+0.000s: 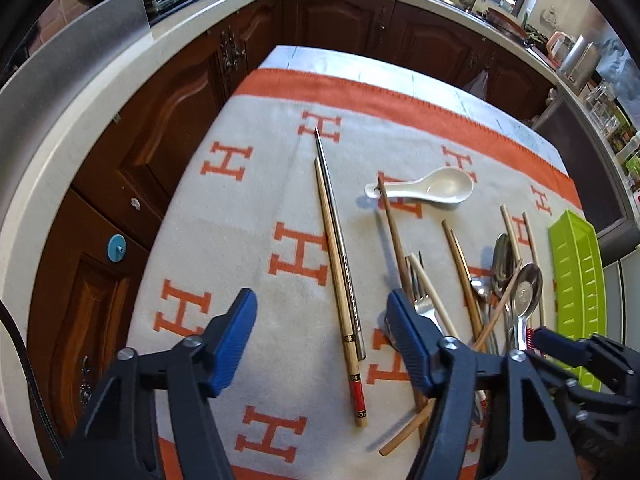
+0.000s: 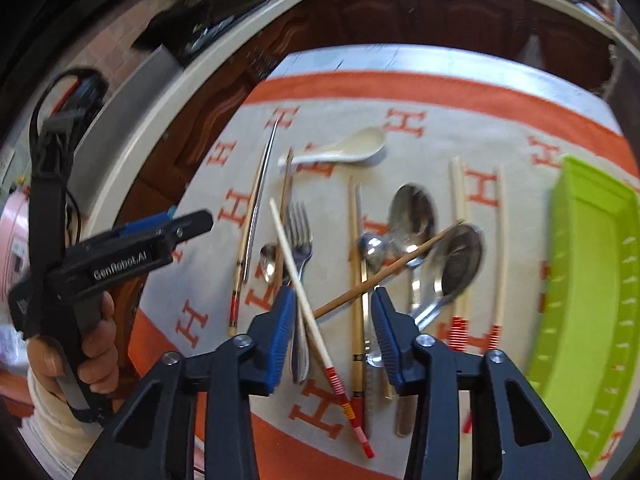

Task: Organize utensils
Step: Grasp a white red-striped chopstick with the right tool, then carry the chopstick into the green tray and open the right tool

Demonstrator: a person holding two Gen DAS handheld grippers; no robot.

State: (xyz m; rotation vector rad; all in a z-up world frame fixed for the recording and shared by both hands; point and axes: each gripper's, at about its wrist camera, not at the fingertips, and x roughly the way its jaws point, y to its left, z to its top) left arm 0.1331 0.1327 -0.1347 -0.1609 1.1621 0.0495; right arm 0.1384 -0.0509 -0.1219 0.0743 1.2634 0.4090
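The left hand-held gripper (image 1: 322, 330) hovers with jaws partly apart, empty, a bamboo chopstick (image 1: 338, 280) and a steel chopstick (image 1: 340, 232) lying in the gap between them. The right hand-held gripper (image 2: 330, 334) is narrower but also clamps nothing, poised over crossed chopsticks (image 2: 308, 312) beside a fork (image 2: 300, 240). Spoons (image 2: 412, 216) lie at 1 o'clock, a green tray (image 2: 580, 280), cut off by the frame, at 3 o'clock on the desk (image 2: 440, 60); motion blur smears the pile.
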